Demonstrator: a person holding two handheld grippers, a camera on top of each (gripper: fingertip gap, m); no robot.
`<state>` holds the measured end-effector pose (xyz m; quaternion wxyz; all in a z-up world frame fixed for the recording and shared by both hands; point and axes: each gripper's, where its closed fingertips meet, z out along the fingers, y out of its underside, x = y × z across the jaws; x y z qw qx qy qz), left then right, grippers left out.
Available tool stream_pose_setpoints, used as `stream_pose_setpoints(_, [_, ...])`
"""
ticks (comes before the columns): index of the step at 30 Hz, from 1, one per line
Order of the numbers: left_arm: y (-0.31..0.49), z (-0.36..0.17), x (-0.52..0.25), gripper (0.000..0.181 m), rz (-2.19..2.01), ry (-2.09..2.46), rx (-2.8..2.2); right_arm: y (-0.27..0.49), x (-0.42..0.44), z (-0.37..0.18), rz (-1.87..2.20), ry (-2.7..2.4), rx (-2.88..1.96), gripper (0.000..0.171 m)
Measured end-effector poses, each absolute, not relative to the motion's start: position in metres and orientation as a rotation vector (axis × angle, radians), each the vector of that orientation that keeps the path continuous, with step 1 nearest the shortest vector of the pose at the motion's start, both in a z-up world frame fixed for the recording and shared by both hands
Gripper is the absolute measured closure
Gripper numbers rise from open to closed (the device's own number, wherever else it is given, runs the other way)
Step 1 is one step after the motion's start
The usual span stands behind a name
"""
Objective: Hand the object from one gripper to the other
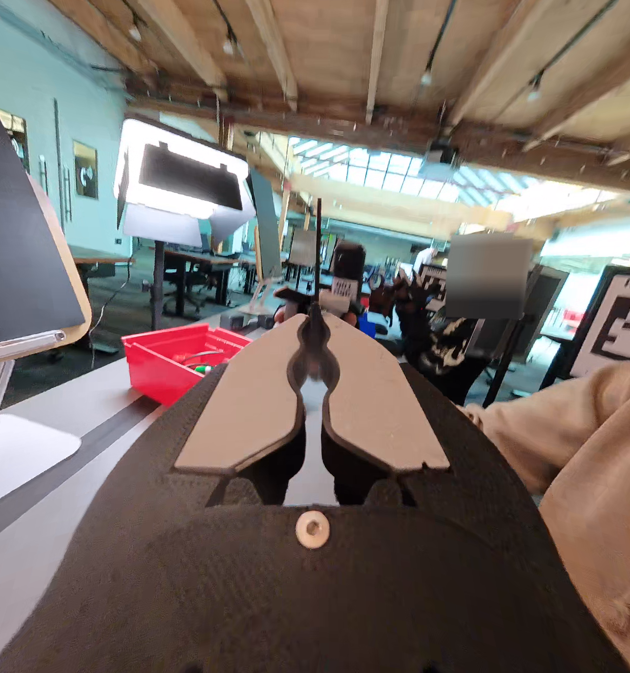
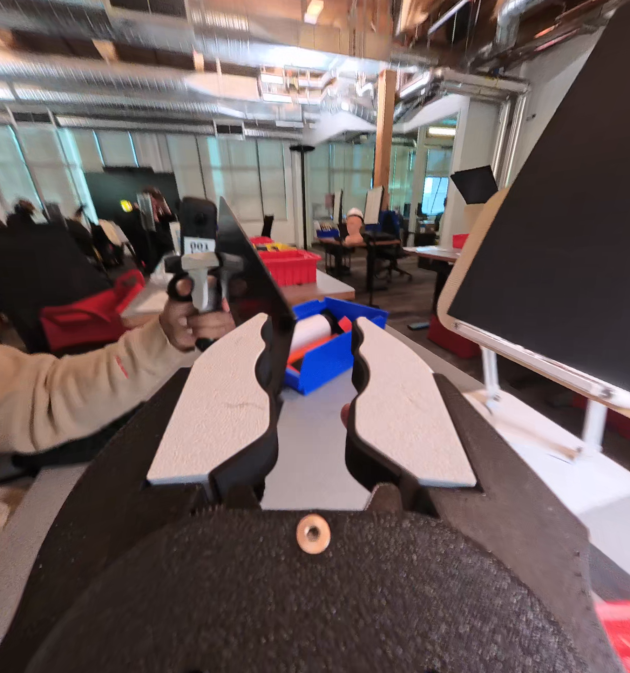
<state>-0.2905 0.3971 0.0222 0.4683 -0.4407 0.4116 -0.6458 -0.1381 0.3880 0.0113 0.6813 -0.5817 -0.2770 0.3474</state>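
The left tool (image 1: 314, 324) is pinched tight on a thin black flat piece (image 1: 319, 251), seen edge-on and standing straight up from between its tips, with a red bin (image 1: 153, 358) on the grey bench (image 1: 51, 408) off to its left. The right tool (image 2: 310, 329) has its jaws spread apart, and the same black piece (image 2: 247, 269), a pointed blade-like plate from this side, lies against the inner face of its left finger (image 2: 226, 393) while the right finger (image 2: 400, 400) stands clear of it. A blue bin (image 2: 328, 364) sits on the bench just beyond the right tool's tips, and the left tool shows farther off to its left (image 2: 211, 266), gripped by a hand (image 2: 193, 320).
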Motion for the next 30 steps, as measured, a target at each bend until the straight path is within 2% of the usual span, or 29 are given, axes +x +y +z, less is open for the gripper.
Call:
stream_pose_setpoints(6, [0.422,0.034,-0.308,0.178,-1.673,0.782,-1.042,0.406,-0.191,0.002,1.113,-0.458,-1.148,0.119])
stream_pose_setpoints(11, [0.428,0.047,-0.321,0.179,-1.797,0.567,-0.905,0.413,-0.22,-0.017,1.194,-0.385,-1.15,0.125])
stream_pose_setpoints(16, [0.398,0.028,-0.282,0.179,-1.917,0.5,-0.838,0.393,-0.26,0.004,1.205,-0.318,-1.05,0.129])
stream_pose_setpoints(18, [0.385,0.024,-0.269,0.179,-1.92,0.514,-0.834,0.385,-0.258,0.016,1.181,-0.29,-1.003,0.139])
stream_pose_setpoints(20, [0.379,0.026,-0.266,0.179,-1.916,0.514,-0.836,0.379,-0.252,0.022,1.134,-0.311,-0.989,0.164])
stream_pose_setpoints(23, [0.372,0.029,-0.264,0.177,-1.873,0.593,-0.838,0.37,-0.253,0.03,1.141,-0.401,-1.0,0.17])
stream_pose_setpoints(27, [0.367,0.033,-0.266,0.159,-1.909,0.619,-0.821,0.36,-0.237,0.049,1.201,-0.394,-0.956,0.17])
stream_pose_setpoints(30, [0.359,0.029,-0.256,0.16,-1.859,0.656,-0.834,0.363,-0.234,0.05,1.181,-0.373,-0.978,0.17])
